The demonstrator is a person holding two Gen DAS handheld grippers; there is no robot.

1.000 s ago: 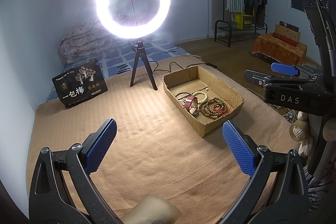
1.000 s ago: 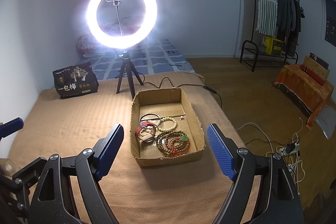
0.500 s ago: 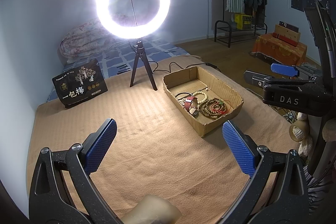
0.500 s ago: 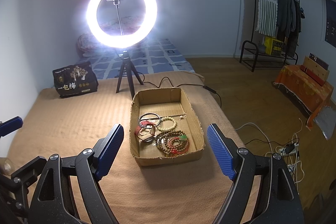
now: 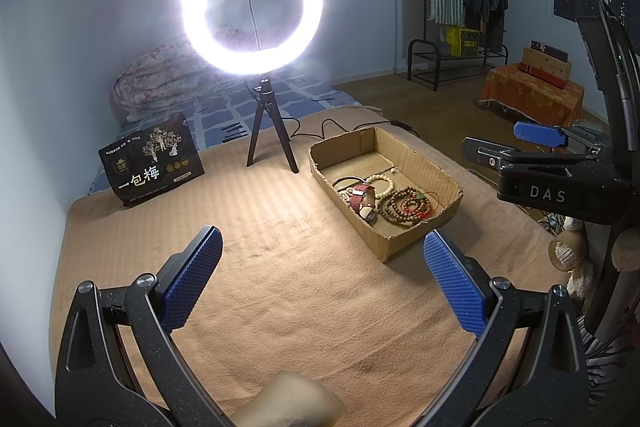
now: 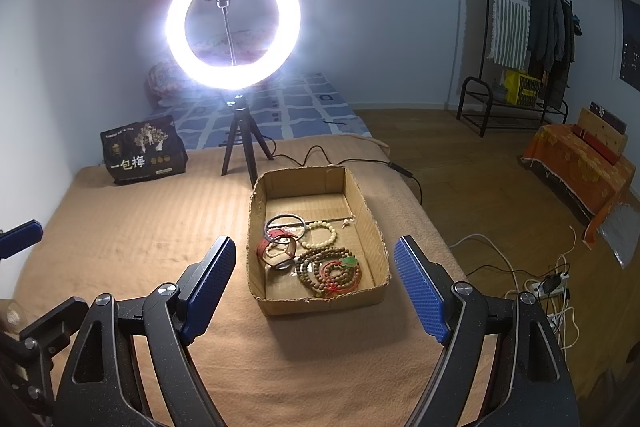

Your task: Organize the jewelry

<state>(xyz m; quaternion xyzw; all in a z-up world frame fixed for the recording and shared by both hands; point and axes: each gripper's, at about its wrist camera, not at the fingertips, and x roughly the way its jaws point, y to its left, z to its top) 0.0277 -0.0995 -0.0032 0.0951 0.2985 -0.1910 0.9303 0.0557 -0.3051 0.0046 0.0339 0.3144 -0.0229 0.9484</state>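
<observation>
Inside shallow cardboard tray (image 6: 378,227), round wooden bead strands (image 6: 330,273), ribbed blanket (image 6: 140,219)

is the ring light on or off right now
On. The ring light glows bright white with glare around it, lighting the cardboard box below.

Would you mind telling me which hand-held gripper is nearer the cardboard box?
Right. The right hand-held gripper faces the cardboard box squarely; the left hand-held gripper sits off to the box's left.

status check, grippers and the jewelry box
Left gripper open, empty. Right gripper open, empty, facing cardboard box. Bracelets piled inside. Nothing blocking.
</observation>
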